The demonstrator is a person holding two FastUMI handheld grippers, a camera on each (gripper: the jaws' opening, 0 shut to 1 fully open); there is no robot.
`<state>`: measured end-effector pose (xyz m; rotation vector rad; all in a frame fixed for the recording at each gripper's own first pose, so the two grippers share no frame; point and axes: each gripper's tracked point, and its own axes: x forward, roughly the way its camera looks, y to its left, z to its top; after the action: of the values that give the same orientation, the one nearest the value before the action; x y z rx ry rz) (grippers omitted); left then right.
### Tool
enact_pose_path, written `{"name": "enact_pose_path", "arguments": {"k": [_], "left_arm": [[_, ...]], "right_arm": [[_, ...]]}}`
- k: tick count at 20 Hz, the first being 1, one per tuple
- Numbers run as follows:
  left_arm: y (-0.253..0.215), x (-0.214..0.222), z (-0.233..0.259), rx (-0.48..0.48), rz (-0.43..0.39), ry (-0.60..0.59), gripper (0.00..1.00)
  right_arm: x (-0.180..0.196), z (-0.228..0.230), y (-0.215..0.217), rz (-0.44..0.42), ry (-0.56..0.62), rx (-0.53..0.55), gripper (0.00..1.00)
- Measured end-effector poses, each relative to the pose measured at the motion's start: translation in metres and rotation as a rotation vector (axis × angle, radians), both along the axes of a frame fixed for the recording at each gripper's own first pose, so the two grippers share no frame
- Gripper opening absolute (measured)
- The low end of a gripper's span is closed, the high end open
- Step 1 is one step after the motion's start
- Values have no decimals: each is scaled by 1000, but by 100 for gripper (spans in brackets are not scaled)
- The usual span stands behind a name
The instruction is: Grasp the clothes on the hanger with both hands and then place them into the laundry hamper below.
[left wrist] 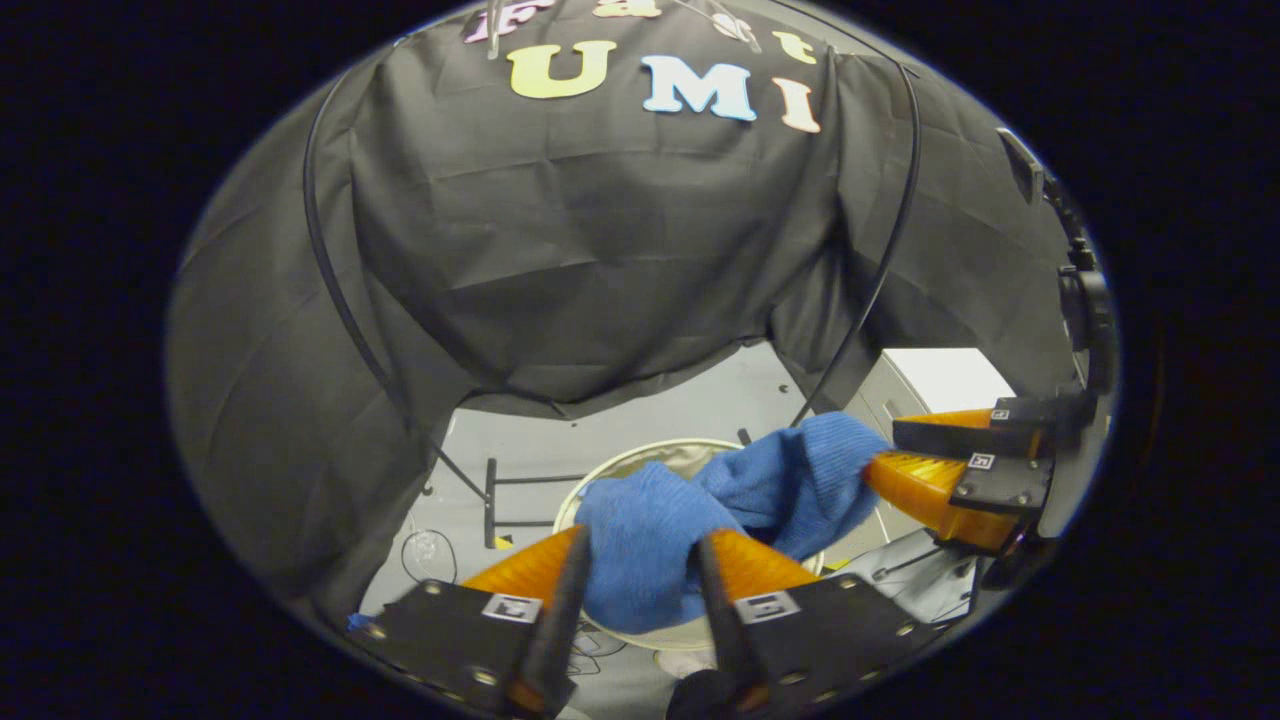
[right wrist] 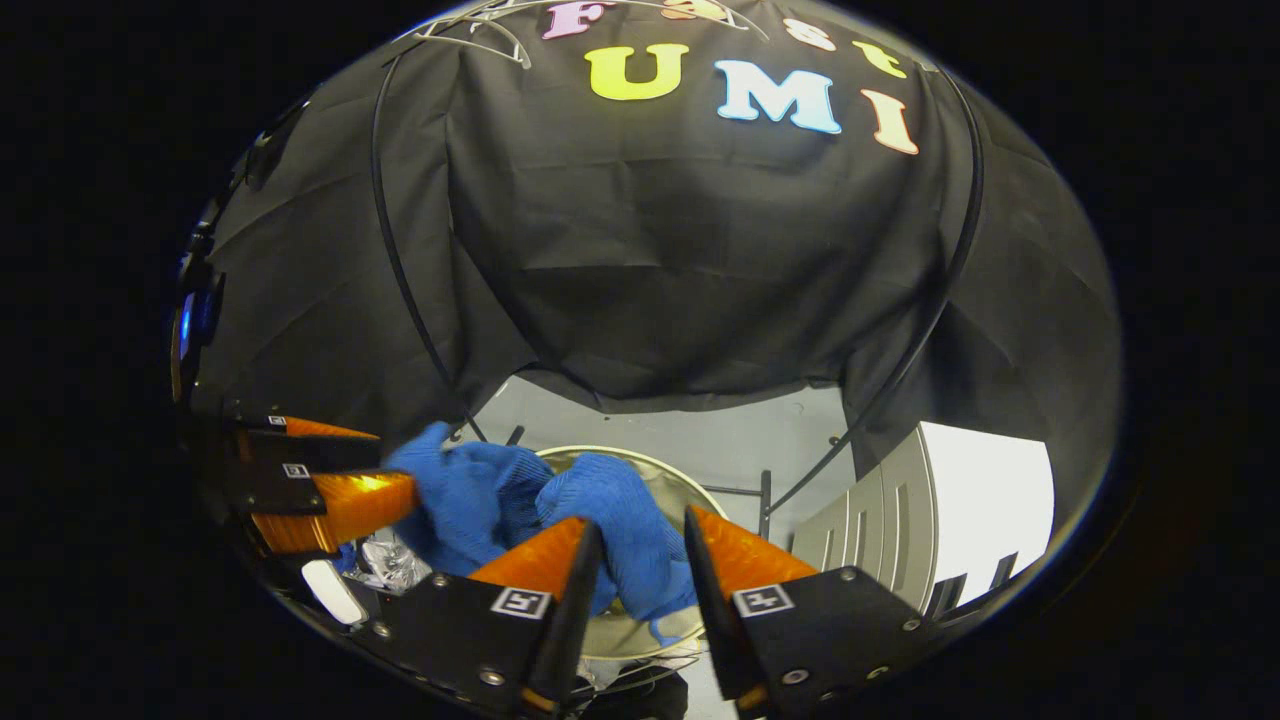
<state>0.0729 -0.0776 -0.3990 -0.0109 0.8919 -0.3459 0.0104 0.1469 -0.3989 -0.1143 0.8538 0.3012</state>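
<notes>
A blue knitted garment (left wrist: 700, 510) hangs bunched between both grippers, above the round laundry hamper (left wrist: 610, 468) on the floor. In the left gripper view my left gripper (left wrist: 640, 560) is shut on one end of the garment, and the right gripper (left wrist: 880, 450) grips the other end at the right. In the right gripper view my right gripper (right wrist: 640, 560) is shut on the blue garment (right wrist: 610, 530), with the left gripper (right wrist: 400, 485) holding the far end at the left. The hamper (right wrist: 690, 490) shows below the cloth, its rim pale.
A black metal rack frame (left wrist: 495, 500) stands on the grey floor behind the hamper. A white cabinet (right wrist: 930, 510) sits to the right. Thin black cables (left wrist: 330, 270) run down the wall. Wire hangers (right wrist: 470, 35) hang at the top.
</notes>
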Motion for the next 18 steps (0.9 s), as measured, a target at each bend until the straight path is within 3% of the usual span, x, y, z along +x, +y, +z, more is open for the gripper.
{"name": "enact_pose_path", "arguments": {"k": [1, 2, 3, 4, 9, 14, 18], "left_arm": [[6, 1, 4, 1, 16, -11, 74], [12, 3, 7, 5, 30, -19, 94], [16, 7, 7, 10, 43, -27, 96], [20, 8, 9, 13, 51, -32, 95], [37, 25, 59, -24, 80, -141, 95], [49, 55, 159, -54, 102, -357, 95], [55, 53, 241, -65, 141, -494, 94]], "right_arm": [[-1, 1, 1, -1, -1, 0, 60], [-1, 3, 0, -3, -2, -2, 76], [0, 3, -1, -8, -6, -7, 84], [1, 7, -3, -15, -11, -8, 95], [14, 51, -12, -71, -101, 7, 95], [37, 141, -43, -141, -293, 41, 95], [43, 210, -74, -171, -444, 50, 93]]}}
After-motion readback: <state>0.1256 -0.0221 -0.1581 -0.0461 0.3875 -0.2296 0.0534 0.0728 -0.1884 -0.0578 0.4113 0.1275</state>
